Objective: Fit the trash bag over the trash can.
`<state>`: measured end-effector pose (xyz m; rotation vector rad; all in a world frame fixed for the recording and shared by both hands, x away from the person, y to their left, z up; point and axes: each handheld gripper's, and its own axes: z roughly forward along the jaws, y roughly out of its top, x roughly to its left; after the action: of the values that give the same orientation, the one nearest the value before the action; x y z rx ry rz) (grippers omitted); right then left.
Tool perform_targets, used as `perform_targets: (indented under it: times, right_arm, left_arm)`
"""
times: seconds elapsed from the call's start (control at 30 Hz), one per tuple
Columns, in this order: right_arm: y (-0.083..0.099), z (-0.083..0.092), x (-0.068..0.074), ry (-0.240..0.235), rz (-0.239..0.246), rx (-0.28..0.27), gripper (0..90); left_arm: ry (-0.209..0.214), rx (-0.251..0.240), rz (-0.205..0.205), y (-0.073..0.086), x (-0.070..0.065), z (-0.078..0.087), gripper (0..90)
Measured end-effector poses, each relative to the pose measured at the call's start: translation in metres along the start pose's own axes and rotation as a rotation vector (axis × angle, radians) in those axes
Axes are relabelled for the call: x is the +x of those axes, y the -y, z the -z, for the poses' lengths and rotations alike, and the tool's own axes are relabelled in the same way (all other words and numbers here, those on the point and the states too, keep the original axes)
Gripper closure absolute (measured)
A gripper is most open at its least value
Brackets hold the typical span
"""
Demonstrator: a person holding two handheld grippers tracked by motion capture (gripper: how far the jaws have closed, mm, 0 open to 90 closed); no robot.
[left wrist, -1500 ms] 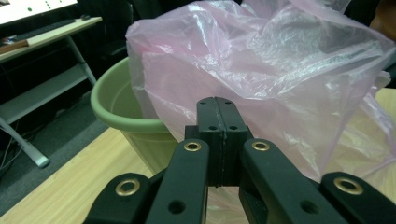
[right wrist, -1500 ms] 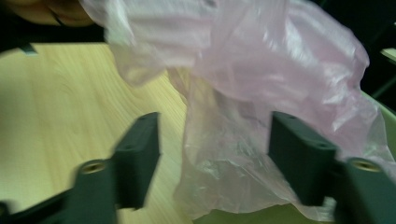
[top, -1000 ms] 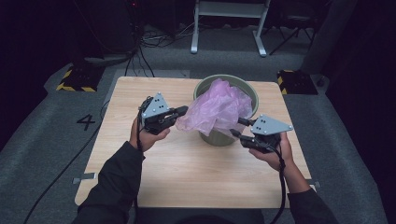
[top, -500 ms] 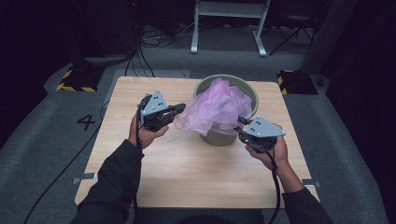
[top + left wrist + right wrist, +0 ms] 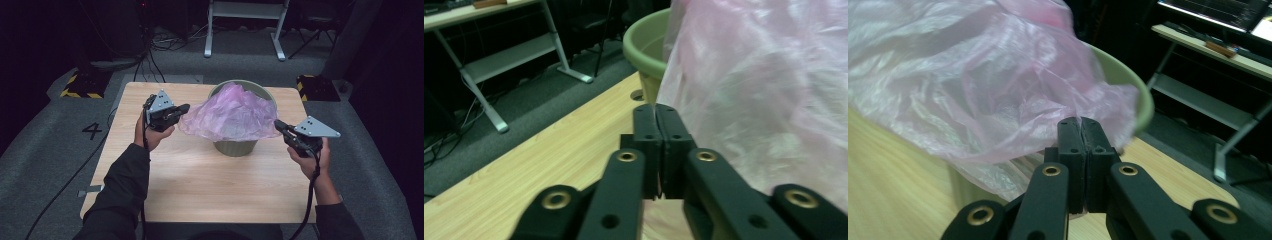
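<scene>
A pink plastic bag [image 5: 230, 114] is stretched over the green bin [image 5: 235, 146] on the desk [image 5: 200, 185]. The left gripper [image 5: 184, 107] pinches the bag's left edge, jaws pressed together. The right gripper [image 5: 278, 123] has just been closing and now pinches the right edge.

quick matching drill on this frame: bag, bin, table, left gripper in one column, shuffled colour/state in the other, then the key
Things:
1. plastic bag
2. bin
3. table
4. left gripper

Colour or state:
A. olive green, standing upright on the wood
B. shut on one edge of the film
C. light wood grain
D. translucent pink, stretched over the bin's mouth between two grippers

Pairs: 1-D, 2-A, 3-C, 4-B
</scene>
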<state>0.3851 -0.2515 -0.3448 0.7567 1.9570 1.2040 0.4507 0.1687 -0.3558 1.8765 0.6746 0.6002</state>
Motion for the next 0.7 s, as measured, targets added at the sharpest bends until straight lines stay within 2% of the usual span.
perform_targets:
  times: [0.1,0.13,0.17,0.2,0.23,0.27,0.33,0.37,0.43,0.5,0.6,0.7]
  right_arm:
    - [0.009,0.005,-0.009,0.005,-0.042,-0.022,90.0]
    - [0.014,0.008,-0.01,-0.008,-0.044,-0.022,90.0]
    - [0.014,0.008,-0.01,-0.008,-0.044,-0.022,90.0]
    - [0.016,0.009,-0.009,-0.008,-0.04,-0.021,90.0]
    - [0.017,0.01,-0.009,-0.005,-0.037,-0.021,89.9]
    - [0.018,0.011,-0.008,-0.008,-0.036,-0.023,89.9]
    - [0.02,0.012,-0.007,-0.013,-0.037,-0.028,90.0]
    - [0.02,0.012,-0.007,-0.017,-0.038,-0.027,89.9]
    - [0.019,0.012,-0.007,-0.016,-0.033,-0.019,89.9]
    - [0.019,0.011,-0.006,-0.011,-0.035,-0.021,90.0]
    - [0.016,0.009,-0.009,0.007,-0.043,-0.028,90.0]
    - [0.015,0.007,-0.014,0.018,-0.062,-0.028,90.0]
  left_arm:
    - [-0.008,0.004,0.012,0.003,0.005,0.005,79.8]
    - [-0.001,-0.004,0.019,0.004,0.006,0.01,65.8]
    - [0.016,0.001,0.03,0.004,0.007,0.014,65.8]
    - [0.024,0.006,0.035,0.004,0.006,0.018,55.0]
    - [0.015,0.009,0.028,0.004,0.003,0.023,47.0]
    - [0.012,0.004,0.007,0.004,-0.001,0.029,38.8]
    - [-0.003,-0.01,-0.008,0.006,-0.008,0.042,29.8]
    - [0.005,-0.015,-0.013,0.007,-0.011,0.049,25.5]
    - [0.006,-0.036,-0.027,0.008,-0.015,0.06,24.2]
    - [0.015,-0.055,-0.02,0.008,-0.013,0.067,24.2]
    - [-0.01,-0.074,0.015,0.009,-0.005,0.07,24.6]
    - [-0.051,-0.092,0.079,0.008,0.005,0.067,24.9]
